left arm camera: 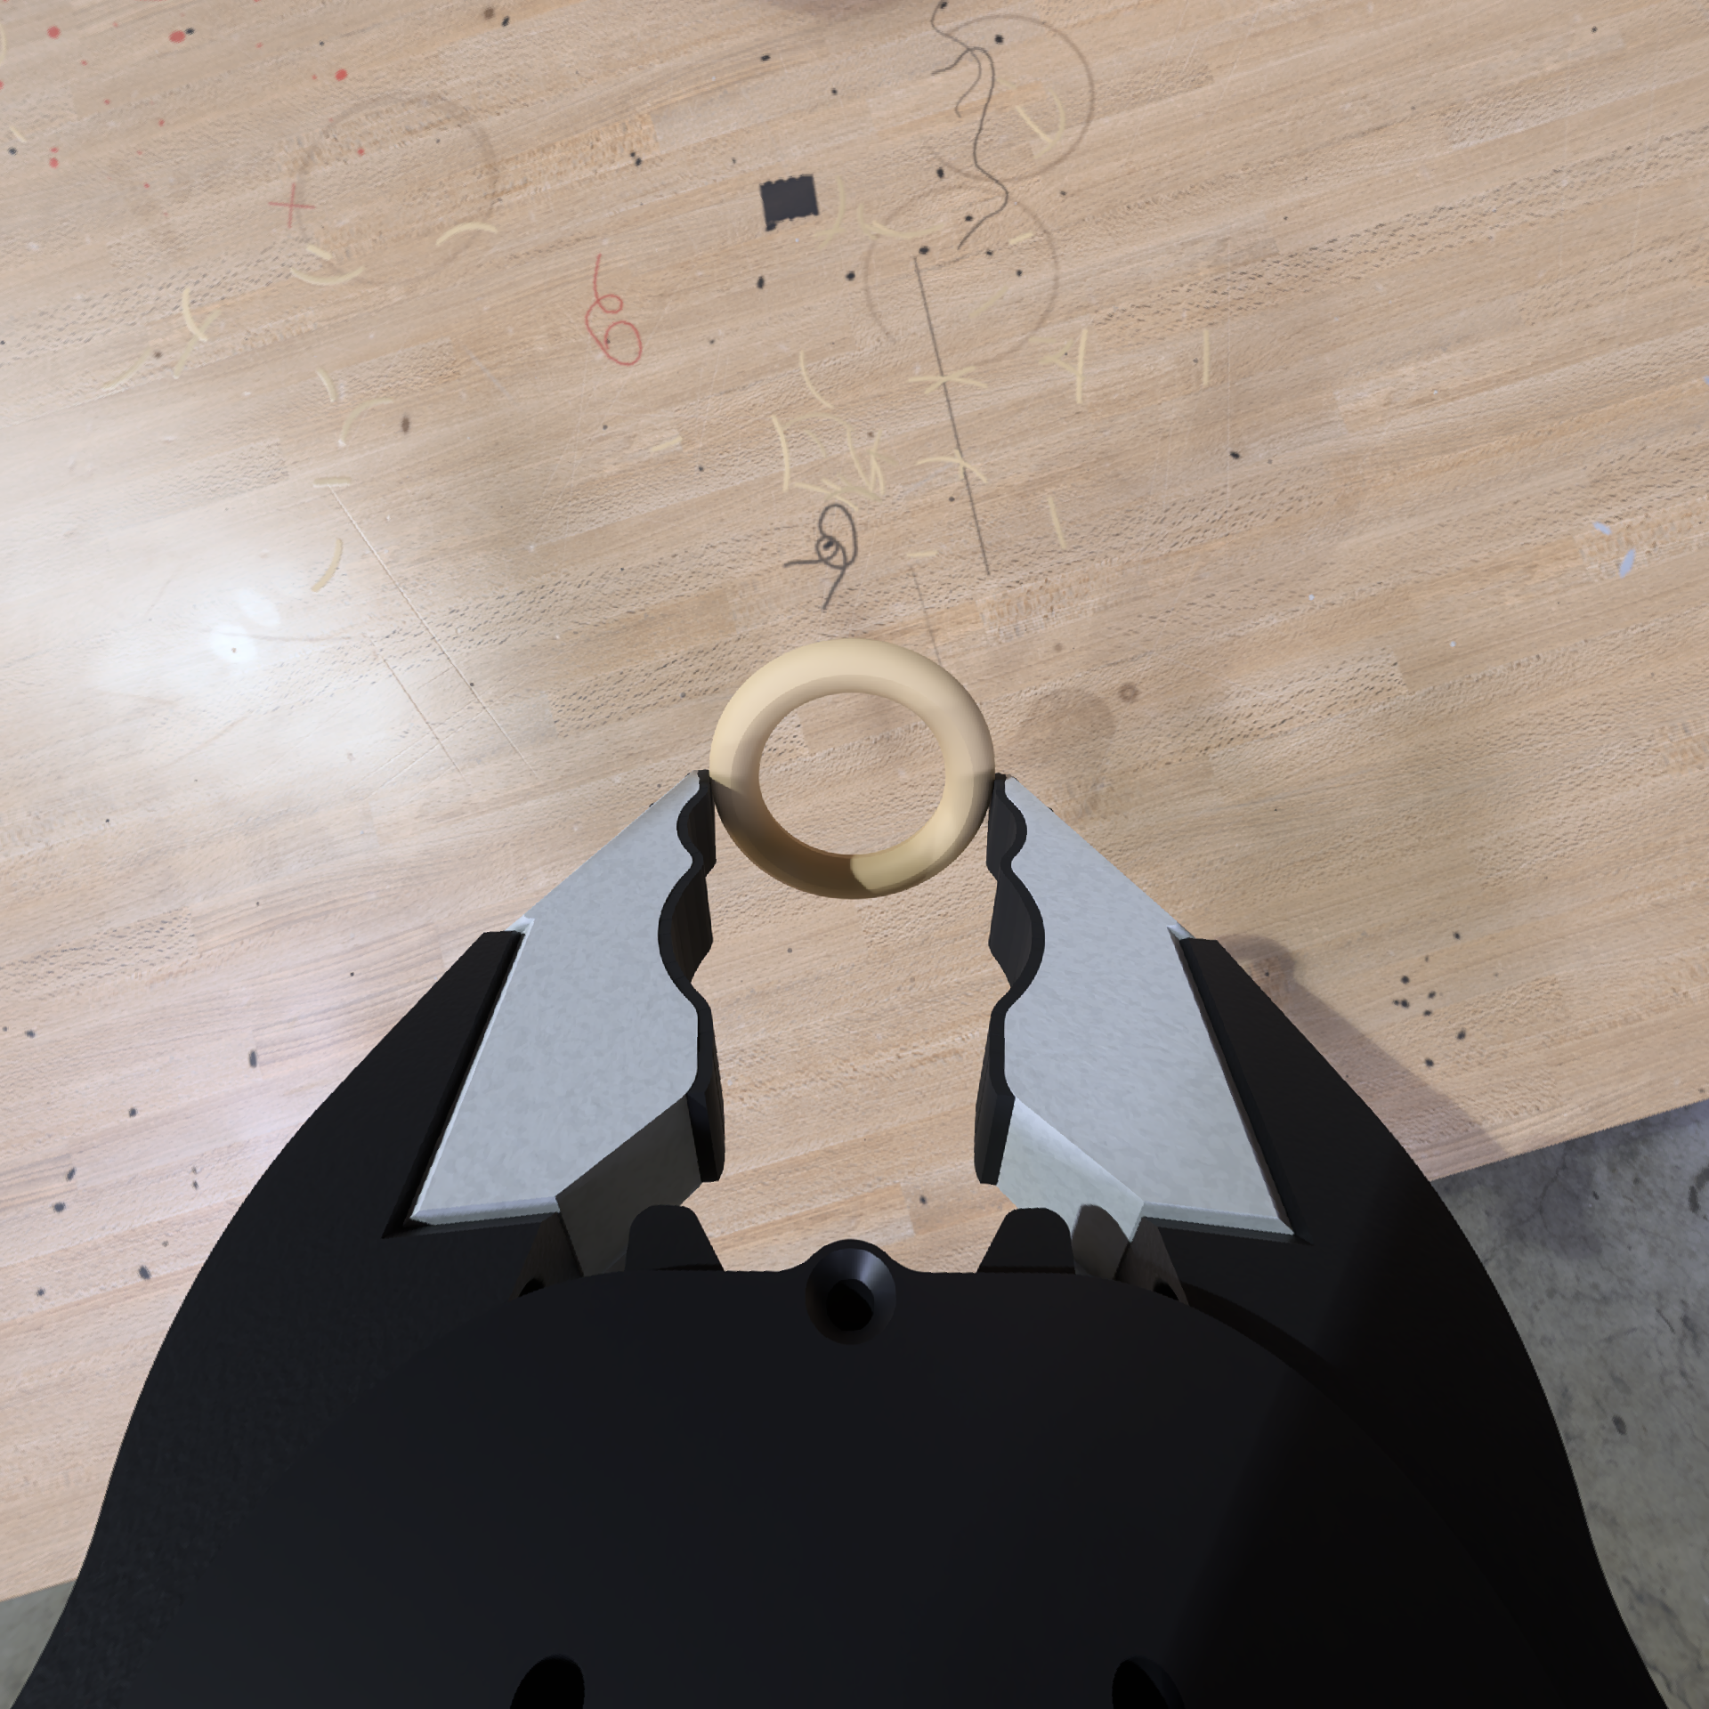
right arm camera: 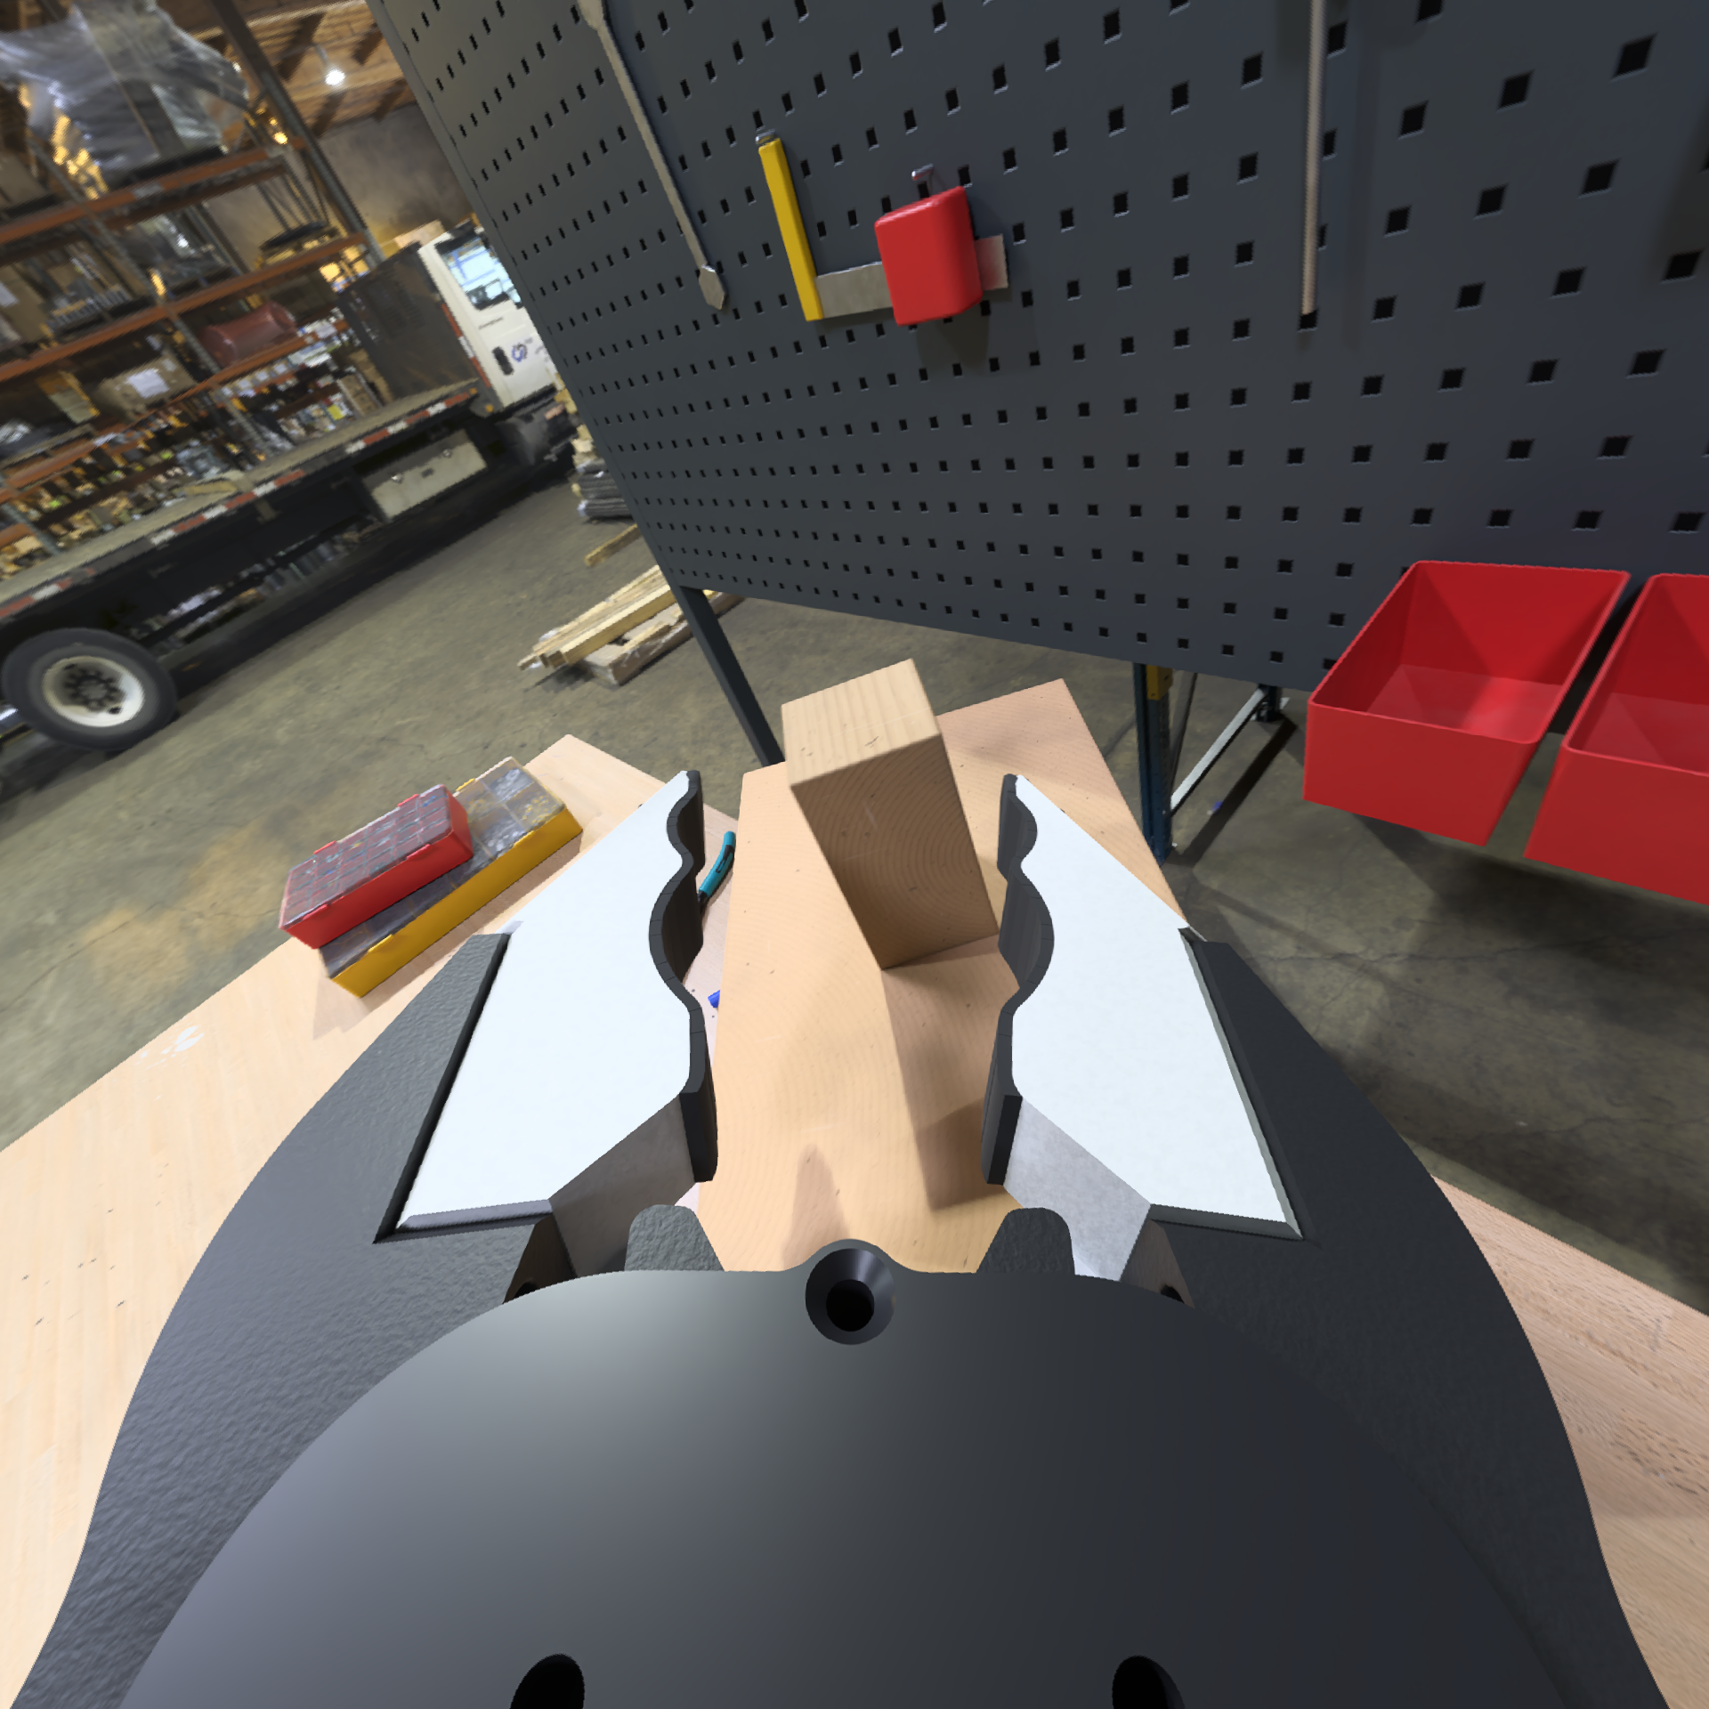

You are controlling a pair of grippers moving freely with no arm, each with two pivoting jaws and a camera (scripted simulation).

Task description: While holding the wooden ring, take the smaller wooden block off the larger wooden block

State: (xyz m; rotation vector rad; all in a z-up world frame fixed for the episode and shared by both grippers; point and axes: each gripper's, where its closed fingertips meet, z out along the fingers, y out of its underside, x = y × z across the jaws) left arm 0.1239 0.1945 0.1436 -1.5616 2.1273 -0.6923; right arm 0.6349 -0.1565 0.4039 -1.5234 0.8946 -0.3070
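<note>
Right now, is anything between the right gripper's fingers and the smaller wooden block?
No. In the right wrist view the right gripper is open, straddling the smaller wooden block; only the larger wooden block beneath shows in the gaps.

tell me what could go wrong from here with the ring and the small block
1. The left gripper pinches the ring only at its fingertips, on curved sides; it may slip out.
2. The right gripper is open, and the small block stands tall and slightly off-centre, near the right finger; closing unevenly could tip it.
3. The small block sits near the far end of the large block; a push could knock it off.
</note>
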